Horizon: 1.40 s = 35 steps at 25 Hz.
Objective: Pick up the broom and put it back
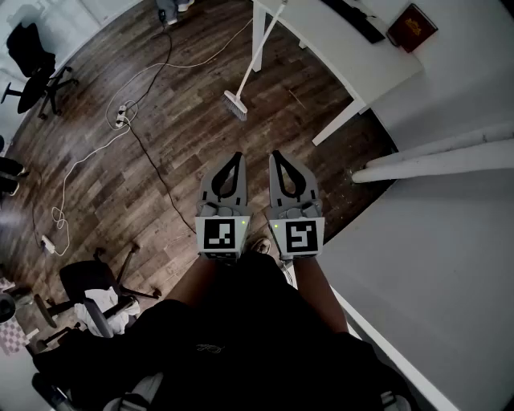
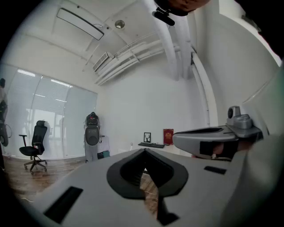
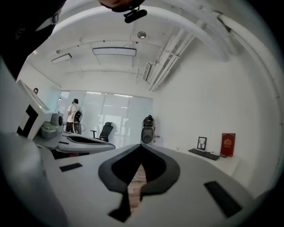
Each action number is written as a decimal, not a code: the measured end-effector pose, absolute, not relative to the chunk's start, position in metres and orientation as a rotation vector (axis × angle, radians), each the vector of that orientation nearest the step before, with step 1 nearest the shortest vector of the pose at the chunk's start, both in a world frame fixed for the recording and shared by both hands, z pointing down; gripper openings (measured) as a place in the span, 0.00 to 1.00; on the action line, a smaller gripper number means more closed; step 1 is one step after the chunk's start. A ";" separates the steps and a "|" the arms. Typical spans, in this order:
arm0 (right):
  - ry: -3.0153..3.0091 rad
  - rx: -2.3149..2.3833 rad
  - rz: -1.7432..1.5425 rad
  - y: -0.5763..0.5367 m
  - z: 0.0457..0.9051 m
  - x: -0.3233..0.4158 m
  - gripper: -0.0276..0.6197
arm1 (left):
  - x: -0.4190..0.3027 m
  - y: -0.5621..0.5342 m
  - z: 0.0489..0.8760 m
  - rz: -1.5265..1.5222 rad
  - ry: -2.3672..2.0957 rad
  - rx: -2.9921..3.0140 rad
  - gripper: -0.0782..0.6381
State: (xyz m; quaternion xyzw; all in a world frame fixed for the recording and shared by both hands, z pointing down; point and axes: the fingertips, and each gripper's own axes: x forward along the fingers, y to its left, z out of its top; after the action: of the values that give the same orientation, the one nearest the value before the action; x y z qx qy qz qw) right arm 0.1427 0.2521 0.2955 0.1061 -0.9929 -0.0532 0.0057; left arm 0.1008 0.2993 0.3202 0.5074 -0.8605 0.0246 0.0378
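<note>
- the broom [image 1: 236,104] is at 12 o'clock from the two grippers and well apart from them. its brush rests on the wood floor [image 1: 185,136], and its long pale handle leans up toward 1 o'clock against the edge of the white table [image 1: 345,50].
- the left gripper [image 1: 237,156] has its jaws pressed together with nothing between them, and it points level toward the broom.
- the right gripper [image 1: 275,155], just beside it, is the same: jaws together, empty, pointing level.
- handling, as a guess: the broom looks light, with a stiff thin handle and a softer brush end. a smooth round handle may twist or slide in a two-jaw grip.
- where to hold, as a judgement: take it mid-handle or a little above, in the free stretch below the table edge, so the brush end does not swing. a second grip lower down would steady it.
- the jaws would have to open before either one can take the handle.
- edges: the table edge and its white leg [image 1: 259,32] stand right by the handle. a keyboard [image 1: 353,18] and a red book [image 1: 411,26] lie on the tabletop.
- room: the floor straight ahead to 12 o'clock is bare wood. a black cable [image 1: 148,156] runs past at 10 o'clock and a power strip [image 1: 120,119] lies further out, both things to trip on.
- a white wall [image 1: 450,257] closes the side from 2 to 5 o'clock. office chairs stand at 8 o'clock [image 1: 88,281] and 10 o'clock [image 1: 36,68].
</note>
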 end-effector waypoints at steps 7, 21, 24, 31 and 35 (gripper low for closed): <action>-3.125 0.352 -0.086 0.260 0.292 0.099 0.08 | 0.059 0.306 0.317 0.055 -2.624 1.567 0.11; -3.123 0.392 -0.073 0.286 0.292 -0.005 0.08 | -0.036 0.333 0.311 0.071 -2.537 1.649 0.11; -3.120 0.382 -0.090 0.297 0.293 -0.020 0.08 | -0.049 0.342 0.324 0.070 -2.534 1.640 0.11; -3.090 0.367 -0.118 0.283 0.299 -0.049 0.08 | -0.078 0.339 0.336 0.087 -2.504 1.594 0.11; -3.093 0.389 -0.124 0.261 0.304 -0.070 0.08 | -0.096 0.326 0.341 0.119 -2.479 1.593 0.11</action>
State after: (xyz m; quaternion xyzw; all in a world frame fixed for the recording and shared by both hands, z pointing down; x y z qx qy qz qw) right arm -0.0697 0.2612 0.3041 0.1248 -0.9913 -0.0396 0.0111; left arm -0.0958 0.3261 0.3411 0.5377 -0.8366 0.0401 0.0963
